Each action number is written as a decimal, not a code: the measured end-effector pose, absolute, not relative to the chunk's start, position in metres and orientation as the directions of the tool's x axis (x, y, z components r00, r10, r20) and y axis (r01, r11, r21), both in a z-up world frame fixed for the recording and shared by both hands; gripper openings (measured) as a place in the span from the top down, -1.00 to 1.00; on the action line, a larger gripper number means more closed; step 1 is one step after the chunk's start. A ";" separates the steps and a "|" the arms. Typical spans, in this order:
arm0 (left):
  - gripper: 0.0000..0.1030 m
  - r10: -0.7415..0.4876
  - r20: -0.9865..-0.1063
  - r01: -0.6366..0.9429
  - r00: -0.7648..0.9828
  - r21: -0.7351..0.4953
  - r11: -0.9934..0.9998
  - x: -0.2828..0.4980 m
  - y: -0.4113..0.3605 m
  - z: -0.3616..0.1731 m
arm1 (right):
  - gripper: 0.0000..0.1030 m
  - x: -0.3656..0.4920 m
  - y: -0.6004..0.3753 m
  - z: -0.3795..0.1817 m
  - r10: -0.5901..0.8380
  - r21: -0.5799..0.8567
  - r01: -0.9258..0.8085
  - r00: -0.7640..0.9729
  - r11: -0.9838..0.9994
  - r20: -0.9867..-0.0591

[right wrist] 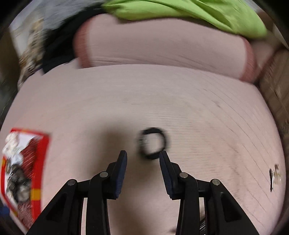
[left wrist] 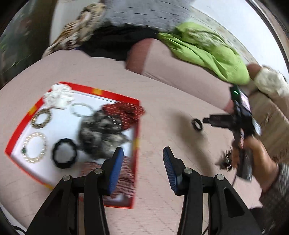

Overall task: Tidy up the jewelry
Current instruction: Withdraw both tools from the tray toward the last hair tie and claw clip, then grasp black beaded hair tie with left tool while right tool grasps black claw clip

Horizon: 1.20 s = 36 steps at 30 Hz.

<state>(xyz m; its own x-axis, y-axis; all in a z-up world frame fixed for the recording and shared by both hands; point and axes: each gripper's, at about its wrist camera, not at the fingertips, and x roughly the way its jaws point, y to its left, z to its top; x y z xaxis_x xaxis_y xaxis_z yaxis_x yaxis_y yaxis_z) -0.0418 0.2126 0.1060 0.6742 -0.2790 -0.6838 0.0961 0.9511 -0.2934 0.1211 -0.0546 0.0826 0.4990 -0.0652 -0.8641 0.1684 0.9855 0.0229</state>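
Observation:
A red-rimmed box (left wrist: 136, 126) with a white floor lies on the pink bedsheet and holds several bracelets, a black scrunchie (left wrist: 64, 153), a grey patterned scrunchie (left wrist: 101, 132), a red one (left wrist: 124, 113) and a white flower piece (left wrist: 58, 95). My left gripper (left wrist: 142, 153) is open and empty, over the box's right edge. A small black bracelet (right wrist: 153, 142) lies loose on the sheet, also in the left wrist view (left wrist: 196, 124). My right gripper (right wrist: 142, 155) is open just before it, its right finger tip at the bracelet's near edge. The box shows at far left (right wrist: 43, 155).
A pink pillow (right wrist: 162, 45) lies behind, with green cloth (right wrist: 198, 12) on it. A small dark clip-like piece (right wrist: 274, 176) lies on the sheet at the right. Leopard-print fabric (left wrist: 79, 30) and grey fabric lie at the back left.

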 end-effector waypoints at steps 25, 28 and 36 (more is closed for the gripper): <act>0.14 -0.292 -0.755 0.136 0.587 -0.263 0.955 -0.025 0.173 0.078 | 0.32 0.051 -0.003 0.052 0.245 0.204 -0.144 0.394 0.968 -0.886; 0.14 -0.288 -0.753 0.164 0.591 -0.238 0.957 -0.032 0.163 0.080 | -0.09 0.020 -0.017 0.070 0.229 0.192 -0.125 0.479 0.973 -0.848; 0.14 -0.281 -0.794 0.201 0.539 -0.203 0.958 -0.043 0.136 0.071 | -0.14 -0.044 -0.123 0.098 0.136 0.265 0.106 0.648 0.958 -0.749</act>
<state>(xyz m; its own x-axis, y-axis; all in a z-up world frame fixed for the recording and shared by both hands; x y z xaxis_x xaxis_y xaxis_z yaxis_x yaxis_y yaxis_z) -0.0427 0.1359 0.0708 0.5394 -0.2809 -0.7939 0.2009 0.9584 -0.2026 -0.0440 -0.1231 0.0980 0.6482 0.1359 -0.7492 0.1057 0.9584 0.2653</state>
